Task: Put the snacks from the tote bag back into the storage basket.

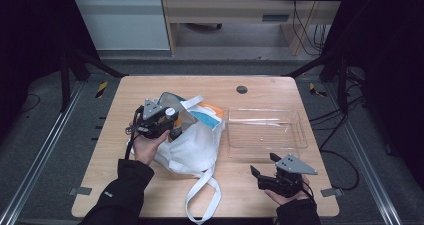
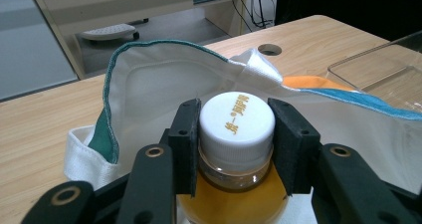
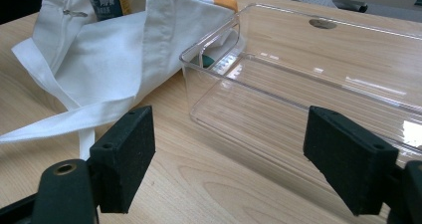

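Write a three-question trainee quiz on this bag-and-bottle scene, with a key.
1. True or false: the left gripper has its pads on either side of the white cap of a bottle of orange liquid.
2. What stands on the table to the right of the white cloth bag in the high view? A) a metal bowl B) a clear plastic tray C) a cardboard box
3. Fill in: the right gripper has its jaws wide apart, with ____ between them.

Key
1. True; the pads sit against the cap, at the bag's open mouth.
2. B; the clear plastic tray has nothing in it.
3. Nothing; it is in the hand low over the table, in front of the tray.
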Motion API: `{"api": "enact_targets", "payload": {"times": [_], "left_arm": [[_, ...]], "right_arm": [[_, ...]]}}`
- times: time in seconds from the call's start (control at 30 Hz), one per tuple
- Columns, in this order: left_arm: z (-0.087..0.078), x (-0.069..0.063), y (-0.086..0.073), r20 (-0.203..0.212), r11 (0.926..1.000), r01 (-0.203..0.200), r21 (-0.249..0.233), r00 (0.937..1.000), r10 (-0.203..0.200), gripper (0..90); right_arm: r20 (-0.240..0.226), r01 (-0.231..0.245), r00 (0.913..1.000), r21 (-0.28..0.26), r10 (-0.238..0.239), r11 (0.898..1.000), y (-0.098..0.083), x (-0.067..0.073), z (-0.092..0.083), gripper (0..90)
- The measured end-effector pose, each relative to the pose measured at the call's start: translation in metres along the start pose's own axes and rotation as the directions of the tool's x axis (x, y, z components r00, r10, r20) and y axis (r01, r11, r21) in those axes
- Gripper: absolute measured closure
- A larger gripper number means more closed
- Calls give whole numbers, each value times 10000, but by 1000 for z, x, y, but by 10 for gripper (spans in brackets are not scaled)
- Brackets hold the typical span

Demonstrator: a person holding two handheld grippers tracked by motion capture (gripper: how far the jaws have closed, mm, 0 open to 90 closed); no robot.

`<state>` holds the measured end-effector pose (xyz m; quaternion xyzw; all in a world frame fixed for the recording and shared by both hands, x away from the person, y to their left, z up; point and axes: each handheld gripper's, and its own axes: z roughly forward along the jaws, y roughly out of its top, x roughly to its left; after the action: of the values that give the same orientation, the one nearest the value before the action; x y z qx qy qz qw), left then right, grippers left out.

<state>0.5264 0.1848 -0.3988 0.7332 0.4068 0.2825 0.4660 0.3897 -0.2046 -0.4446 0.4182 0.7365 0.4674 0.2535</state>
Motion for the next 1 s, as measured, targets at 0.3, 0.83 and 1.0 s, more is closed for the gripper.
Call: {"api": "enact_targets", "payload": {"times": [0.3,0.83,1.0], "left_arm": [[0,0,0,-37,9999,108,-34,9999,-108,586],[-14,1,11,-229,9992,23,-391,9997,-32,588],[-21,6,16,-264,9986,64,-531,9996,-79,588]], "right_arm": [[-47,-64,10000,134,65,9999,-2,0,2,205],[-113,18,9999,234,-15,9997,-3,1,4,203],[-130,5,9999,232,-2,9997,-3,1,4,202]]}}
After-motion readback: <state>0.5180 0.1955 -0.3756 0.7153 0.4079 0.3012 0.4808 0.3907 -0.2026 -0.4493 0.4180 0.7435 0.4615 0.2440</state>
